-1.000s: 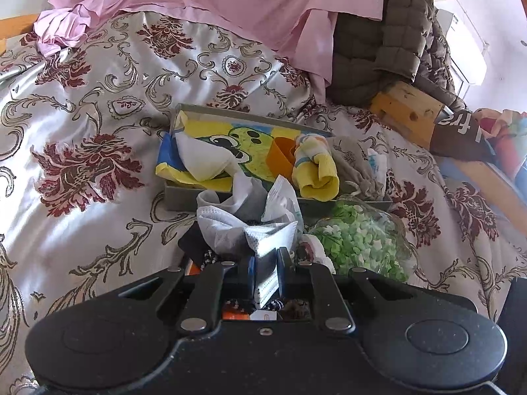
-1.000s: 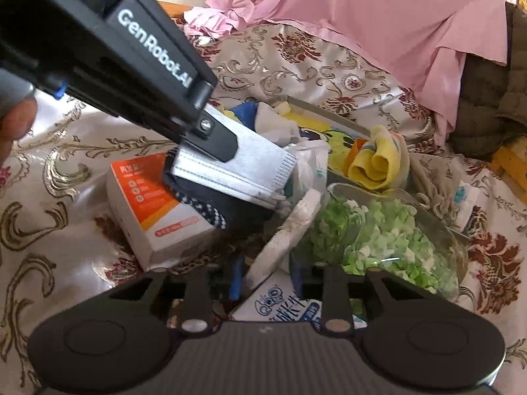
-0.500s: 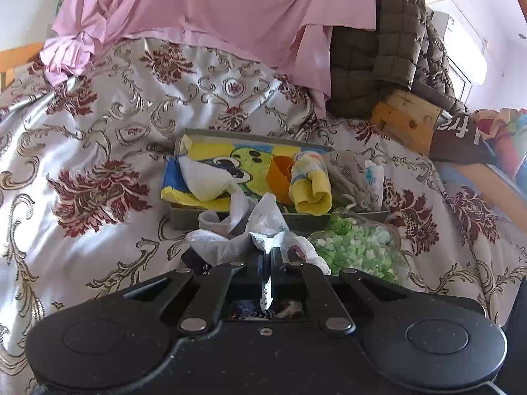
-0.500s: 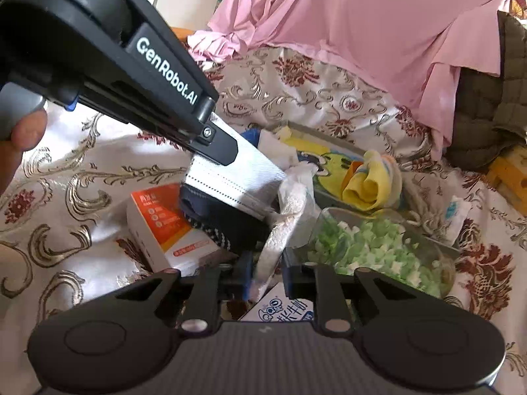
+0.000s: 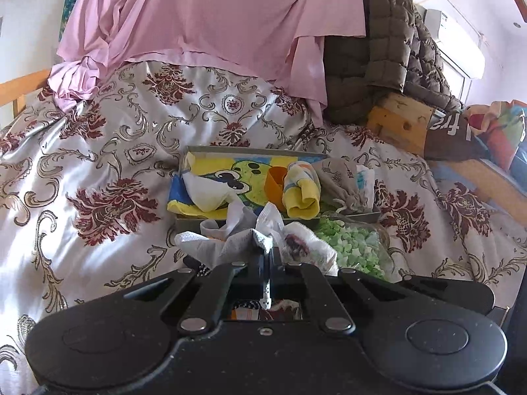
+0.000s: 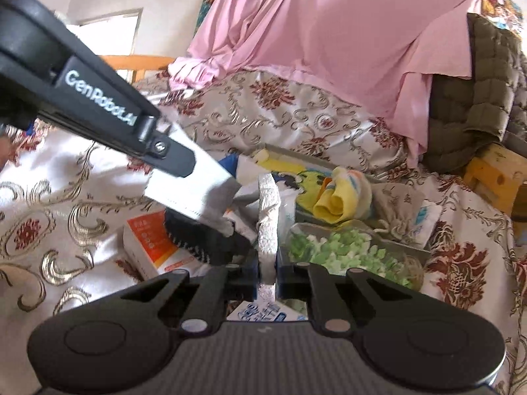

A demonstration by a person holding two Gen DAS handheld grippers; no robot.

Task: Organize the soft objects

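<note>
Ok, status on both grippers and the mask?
Left gripper shut on face mask. Right gripper shut on white wipe. Bag of green pieces close by.

**Operator:** Which markings can I read from the wrist cameras?

**Technician:** In the right wrist view, you will find "GenRobot.AI" in white letters along the black side of the left gripper (image 6: pixel 184 168) crossing the upper left. You will also see blue printing on a white packet (image 6: pixel 263 312) just behind the right gripper's linkage; the characters are too small to read.

**Operator:** And the orange and white box (image 6: pixel 148 247)?

**Technician:** You can see small printed lines on it, but none are legible.

**Operator:** The left wrist view?

**Technician:** You will find white letters on a dark brown fabric item (image 5: pixel 451 138) at the right edge. Only "tre" shows; the rest is folded away.
</note>
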